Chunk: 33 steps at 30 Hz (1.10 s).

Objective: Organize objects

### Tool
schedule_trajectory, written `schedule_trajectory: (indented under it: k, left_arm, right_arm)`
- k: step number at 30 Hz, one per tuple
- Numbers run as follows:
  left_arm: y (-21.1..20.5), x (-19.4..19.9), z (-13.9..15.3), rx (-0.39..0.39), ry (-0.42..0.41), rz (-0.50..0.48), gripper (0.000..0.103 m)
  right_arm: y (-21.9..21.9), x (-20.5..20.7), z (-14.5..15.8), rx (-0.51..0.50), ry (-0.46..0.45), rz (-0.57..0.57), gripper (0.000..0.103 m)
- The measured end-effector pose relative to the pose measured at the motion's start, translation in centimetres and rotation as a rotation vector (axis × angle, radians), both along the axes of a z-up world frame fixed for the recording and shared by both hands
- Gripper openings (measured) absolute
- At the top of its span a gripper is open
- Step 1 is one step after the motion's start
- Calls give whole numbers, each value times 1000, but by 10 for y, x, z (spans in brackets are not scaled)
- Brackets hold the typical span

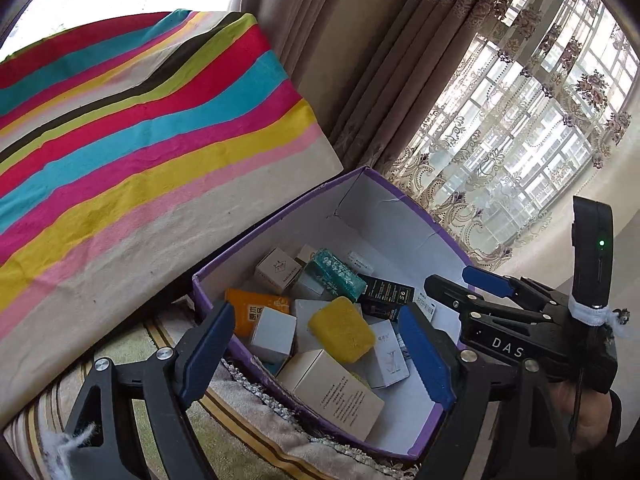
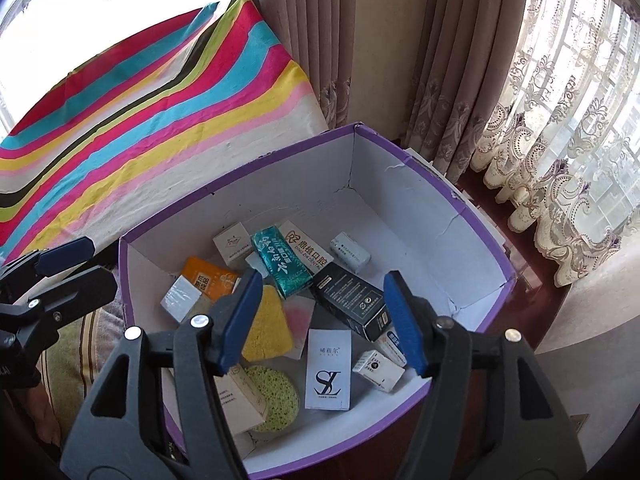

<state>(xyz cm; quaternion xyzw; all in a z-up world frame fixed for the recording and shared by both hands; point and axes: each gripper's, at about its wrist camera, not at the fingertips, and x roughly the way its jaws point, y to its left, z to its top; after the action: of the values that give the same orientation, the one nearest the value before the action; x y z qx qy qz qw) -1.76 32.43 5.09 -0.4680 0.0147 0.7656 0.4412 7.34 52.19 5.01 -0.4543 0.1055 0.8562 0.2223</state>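
Purple-rimmed cardboard box sits beside the striped cloth and holds the small packages, including a yellow sponge and a black carton. Both claws, left gripper and right gripper, hover above it with jaws spread and empty, apparently positioned for sorting the contents.

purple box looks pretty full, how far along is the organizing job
Done: the purple box already holds many small items, among them a yellow sponge, a teal packet and a black carton. In hand: nothing; the left gripper and right gripper are open and empty above it. Left: no loose items show on the striped cloth.
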Motion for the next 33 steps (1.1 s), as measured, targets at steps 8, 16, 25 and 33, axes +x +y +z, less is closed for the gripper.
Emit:
schedule_trajectory:
  k: [8, 16, 25, 33]
  left_arm:
    - [-39, 31, -16, -46, -140, 82, 90]
    - [-52, 55, -11, -34, -90, 67, 103]
    - [-64, 45, -16, 106, -123, 143, 103]
    - [-54, 50, -15, 52, -78, 121, 103]
  right_arm:
    - [-19, 36, 7, 34, -23, -4, 71]
    - [-37, 71, 18, 34, -19, 19, 73]
    - [-39, 83, 16, 30, -13, 3, 74]
    - [-41, 81, 12, 38, -20, 11, 75]
